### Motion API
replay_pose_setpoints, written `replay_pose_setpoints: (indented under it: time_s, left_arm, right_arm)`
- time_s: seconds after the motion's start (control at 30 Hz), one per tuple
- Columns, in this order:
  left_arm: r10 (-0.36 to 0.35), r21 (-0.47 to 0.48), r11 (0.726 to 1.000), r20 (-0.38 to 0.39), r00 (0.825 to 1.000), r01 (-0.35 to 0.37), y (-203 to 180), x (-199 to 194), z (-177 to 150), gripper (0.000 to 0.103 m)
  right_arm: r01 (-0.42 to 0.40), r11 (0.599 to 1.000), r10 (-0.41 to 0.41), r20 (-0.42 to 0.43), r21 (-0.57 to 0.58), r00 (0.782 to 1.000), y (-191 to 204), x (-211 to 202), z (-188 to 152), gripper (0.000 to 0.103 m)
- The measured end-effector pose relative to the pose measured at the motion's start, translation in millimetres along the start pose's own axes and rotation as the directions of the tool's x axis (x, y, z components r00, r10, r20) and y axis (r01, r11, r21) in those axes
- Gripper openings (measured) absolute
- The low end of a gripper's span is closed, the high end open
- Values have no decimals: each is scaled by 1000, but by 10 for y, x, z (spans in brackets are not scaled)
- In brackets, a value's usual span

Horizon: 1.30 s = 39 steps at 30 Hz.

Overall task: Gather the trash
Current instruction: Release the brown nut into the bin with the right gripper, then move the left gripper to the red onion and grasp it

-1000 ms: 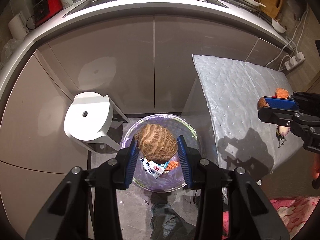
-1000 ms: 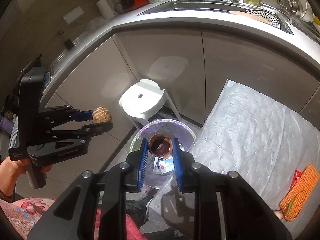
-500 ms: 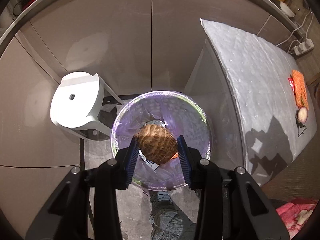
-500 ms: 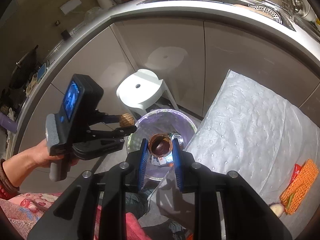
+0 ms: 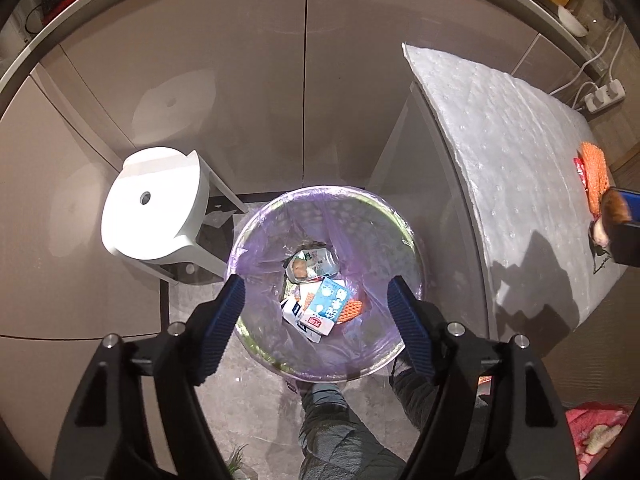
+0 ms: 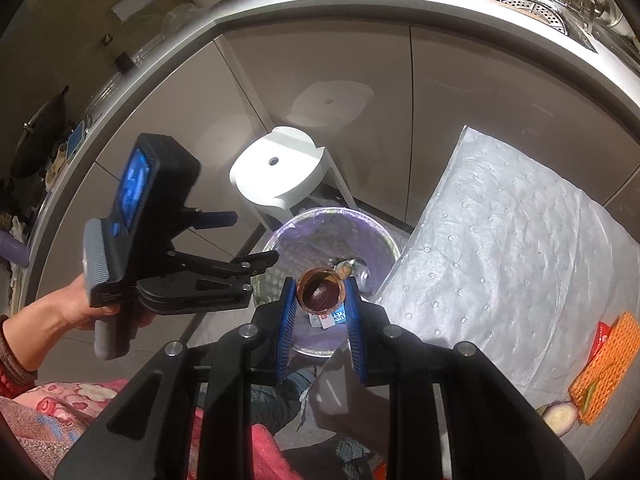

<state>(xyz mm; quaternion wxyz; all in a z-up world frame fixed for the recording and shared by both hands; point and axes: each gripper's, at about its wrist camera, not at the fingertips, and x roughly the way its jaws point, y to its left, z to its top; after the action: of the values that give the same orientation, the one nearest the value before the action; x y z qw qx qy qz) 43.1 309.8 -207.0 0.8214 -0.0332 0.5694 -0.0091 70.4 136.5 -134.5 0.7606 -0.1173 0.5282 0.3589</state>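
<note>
The left gripper (image 5: 316,304) hangs directly above the trash bin (image 5: 404,224), jaws spread wide with nothing between them. The right gripper (image 6: 320,300) pinches a brown shell half (image 6: 320,290) between its blue pads, hollow side facing the camera, above the bin's near rim. Inside the purple-lined bin lie a blue-and-white carton (image 5: 326,308), a crushed can (image 5: 310,266) and orange netting (image 5: 350,308). Beside the bin stands a white stool (image 5: 150,204). On the padded table (image 6: 500,240) rest an orange net (image 6: 604,364) and a cut vegetable piece (image 6: 560,416).
</note>
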Motion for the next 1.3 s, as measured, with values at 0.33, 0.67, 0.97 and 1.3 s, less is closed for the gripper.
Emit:
replay_pose_setpoints:
  time_s: [0.33, 0.67, 0.97, 1.3]
  left_arm:
    - [28, -4, 1000, 88, 996, -28, 118, -683, -86, 81]
    - [57, 13, 998, 86, 995, -58, 274, -881, -192, 82]
    - [52, 31, 998, 105, 993, -56, 250, -974, -147, 82]
    - [-66, 134, 990, 153, 986, 45, -496, -1108, 159, 83]
  right_arm:
    - [-37, 998, 33, -96, -45, 995, 43, 878, 103, 25]
    - [-32, 996, 18, -156, -86, 988, 227, 1569, 216, 55]
    - [19, 998, -22, -62, -54, 998, 177, 1178, 279, 78]
    - [166, 976, -190, 182, 139, 965, -557, -359, 34, 101]
